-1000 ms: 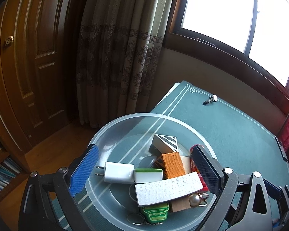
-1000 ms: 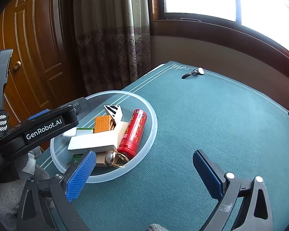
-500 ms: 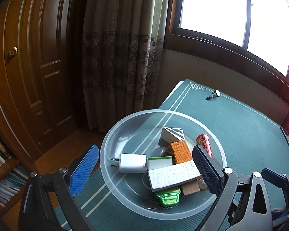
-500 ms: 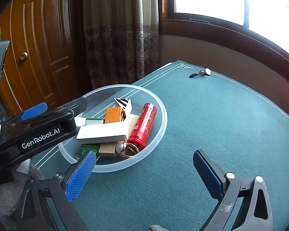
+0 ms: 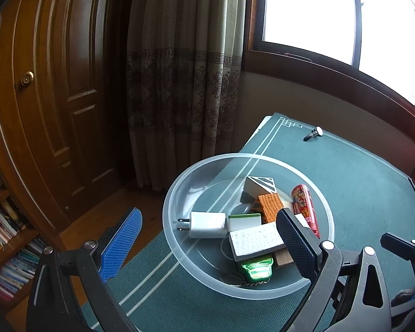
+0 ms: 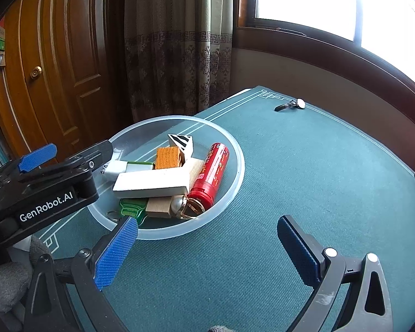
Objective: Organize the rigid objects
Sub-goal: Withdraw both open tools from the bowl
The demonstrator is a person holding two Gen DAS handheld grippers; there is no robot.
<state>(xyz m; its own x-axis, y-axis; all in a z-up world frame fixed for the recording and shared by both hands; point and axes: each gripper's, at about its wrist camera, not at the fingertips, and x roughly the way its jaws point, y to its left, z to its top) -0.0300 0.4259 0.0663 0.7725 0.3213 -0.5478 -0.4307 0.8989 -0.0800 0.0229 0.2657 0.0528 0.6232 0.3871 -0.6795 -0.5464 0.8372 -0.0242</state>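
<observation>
Several rigid pieces fill the clear bowl (image 6: 236, 149) on the bench (image 6: 318, 179); one wristwatch (image 6: 292, 105) lies far off. Light, slippery-faced: grip its strap. Both tongs, left (image 5: 207, 244) and right (image 6: 207, 251), gape empty.

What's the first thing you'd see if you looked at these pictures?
A clear plastic bowl near the green table's left edge, heaped with small things; a red can and a long white block stand out. Both grippers, left and right, are open and empty. A small watch lies alone at the far edge.
</observation>
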